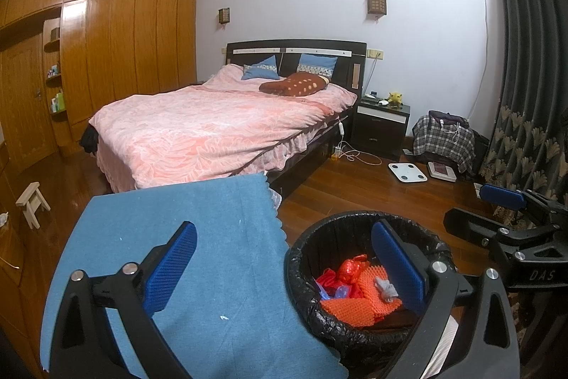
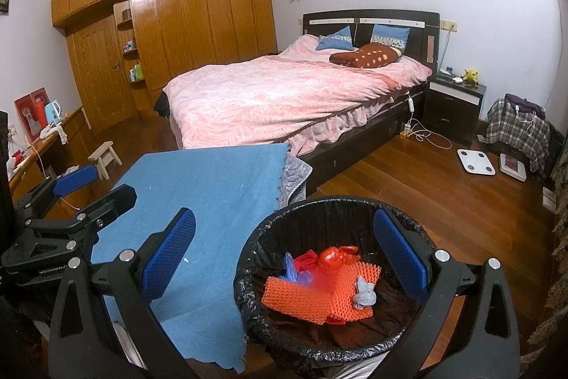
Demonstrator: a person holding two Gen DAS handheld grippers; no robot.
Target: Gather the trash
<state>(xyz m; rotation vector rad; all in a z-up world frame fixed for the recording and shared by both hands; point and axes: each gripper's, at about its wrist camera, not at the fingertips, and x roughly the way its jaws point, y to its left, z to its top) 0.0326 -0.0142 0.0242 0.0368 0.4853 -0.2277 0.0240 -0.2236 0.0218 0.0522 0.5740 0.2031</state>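
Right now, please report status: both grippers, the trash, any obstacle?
Left gripper open, empty. Right gripper open, empty. Trash in bin: orange mesh, red wrapper, grey wad. Blue cloth looks bare, nothing in the way.

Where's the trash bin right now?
The trash bin sits low centre-right in both wrist views, on the wooden floor, immediately right of the blue cloth and near the bed's foot.
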